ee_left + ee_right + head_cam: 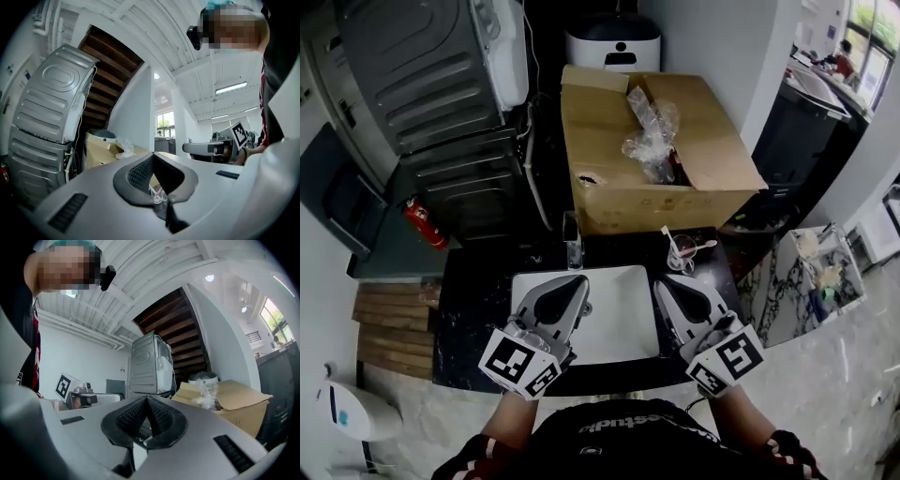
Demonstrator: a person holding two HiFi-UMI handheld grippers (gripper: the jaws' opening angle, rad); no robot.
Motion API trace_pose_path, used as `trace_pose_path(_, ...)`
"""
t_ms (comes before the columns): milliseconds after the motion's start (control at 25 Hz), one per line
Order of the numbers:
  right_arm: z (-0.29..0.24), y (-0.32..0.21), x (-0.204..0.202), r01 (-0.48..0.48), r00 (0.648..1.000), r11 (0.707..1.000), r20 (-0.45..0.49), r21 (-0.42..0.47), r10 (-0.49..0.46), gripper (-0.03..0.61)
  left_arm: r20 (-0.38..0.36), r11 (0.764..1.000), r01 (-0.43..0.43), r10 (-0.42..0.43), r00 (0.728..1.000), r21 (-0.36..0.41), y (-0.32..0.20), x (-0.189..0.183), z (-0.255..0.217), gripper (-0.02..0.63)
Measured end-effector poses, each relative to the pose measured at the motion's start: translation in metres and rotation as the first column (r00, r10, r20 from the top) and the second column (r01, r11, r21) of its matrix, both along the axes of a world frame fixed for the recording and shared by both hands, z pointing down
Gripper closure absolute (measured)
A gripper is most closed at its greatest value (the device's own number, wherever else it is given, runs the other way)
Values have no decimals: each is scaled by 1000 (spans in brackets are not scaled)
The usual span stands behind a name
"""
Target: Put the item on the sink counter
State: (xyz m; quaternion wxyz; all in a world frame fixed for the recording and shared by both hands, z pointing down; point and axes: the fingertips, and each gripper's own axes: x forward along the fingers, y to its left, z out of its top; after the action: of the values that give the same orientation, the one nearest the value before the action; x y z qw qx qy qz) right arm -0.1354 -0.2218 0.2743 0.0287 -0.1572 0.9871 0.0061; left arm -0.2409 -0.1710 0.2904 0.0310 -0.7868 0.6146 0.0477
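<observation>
My left gripper [578, 282] is shut and empty above the left part of a white sink basin [614, 323]. My right gripper [665, 284] is shut and empty too, over the basin's right rim. In the left gripper view the dark pads [140, 173] meet, and a clear glass [157, 194] shows below them. The right gripper view shows that gripper [146, 400] shut with nothing between its pads. A clear glass [573, 242] stands on the dark counter [478, 319] behind the basin, and a cup with a toothbrush [682, 253] stands at its right.
An open cardboard box [628, 202] holding a crumpled plastic bag [652, 141] sits right behind the counter. A grey washing machine [431, 75] stands at the far left, with a red fire extinguisher [425, 223] below it. A white appliance [614, 42] is behind the box.
</observation>
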Motion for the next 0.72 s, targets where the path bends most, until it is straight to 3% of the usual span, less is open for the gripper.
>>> trace_pose_path(720,3,3,7,-1,1000,1000,3,-11,1,543,11,1000,2,-2,1000,20,4,9,-9,601)
